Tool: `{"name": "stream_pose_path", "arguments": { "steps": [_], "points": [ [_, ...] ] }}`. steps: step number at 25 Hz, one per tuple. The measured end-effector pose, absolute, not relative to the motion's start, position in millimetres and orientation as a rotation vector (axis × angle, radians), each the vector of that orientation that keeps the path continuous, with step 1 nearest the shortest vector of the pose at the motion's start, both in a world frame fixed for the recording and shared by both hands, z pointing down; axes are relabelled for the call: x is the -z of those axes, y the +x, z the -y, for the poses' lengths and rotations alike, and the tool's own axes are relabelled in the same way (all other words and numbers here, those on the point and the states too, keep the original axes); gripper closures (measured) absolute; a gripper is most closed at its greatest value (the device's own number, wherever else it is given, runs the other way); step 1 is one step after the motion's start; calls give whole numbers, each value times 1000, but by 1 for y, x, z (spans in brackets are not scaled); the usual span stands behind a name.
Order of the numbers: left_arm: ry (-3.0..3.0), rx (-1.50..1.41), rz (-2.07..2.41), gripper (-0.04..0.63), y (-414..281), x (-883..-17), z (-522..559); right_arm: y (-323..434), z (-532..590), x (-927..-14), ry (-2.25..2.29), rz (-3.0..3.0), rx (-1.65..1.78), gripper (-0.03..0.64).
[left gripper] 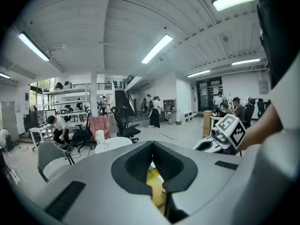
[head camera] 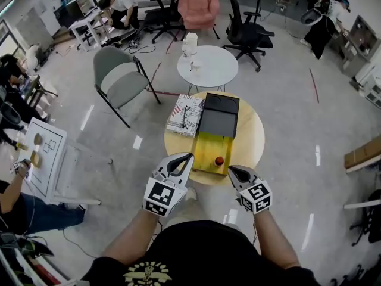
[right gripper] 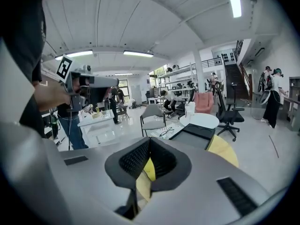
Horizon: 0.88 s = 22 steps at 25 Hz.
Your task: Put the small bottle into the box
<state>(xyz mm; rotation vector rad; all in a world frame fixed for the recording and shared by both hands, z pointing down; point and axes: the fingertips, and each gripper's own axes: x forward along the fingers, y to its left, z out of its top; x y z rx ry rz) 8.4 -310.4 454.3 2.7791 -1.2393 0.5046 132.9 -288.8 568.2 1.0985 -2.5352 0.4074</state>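
Observation:
A round wooden table carries a box with a yellow inner part and a black lid lying open behind it. A small bottle with a red cap stands on the near right of the yellow part; a sliver of it shows through the jaws in the left gripper view. My left gripper hovers at the table's near edge, left of the bottle, jaws shut and empty. My right gripper sits just right of the bottle, near it but apart, also shut with nothing held.
A patterned white box lies left of the black lid. Behind stand a white round table and a grey chair. A white side table and a person's arm are at the left.

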Motion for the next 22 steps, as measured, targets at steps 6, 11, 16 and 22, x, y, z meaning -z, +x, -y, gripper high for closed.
{"name": "stream_pose_path", "arguments": {
  "steps": [6, 11, 16, 22],
  "points": [
    [2780, -462, 1249, 578, 18, -446, 281, 151, 258, -510, 1163, 2594, -344, 601],
    [2793, -415, 1299, 578, 20, -427, 253, 169, 230, -465, 1220, 2630, -292, 603],
    [2815, -408, 1360, 578, 23, -413, 225, 183, 204, -432, 1247, 2684, -251, 603],
    [2825, -403, 1343, 578, 31, -409, 192, 185, 174, -409, 1234, 2716, -155, 603]
  ]
}}
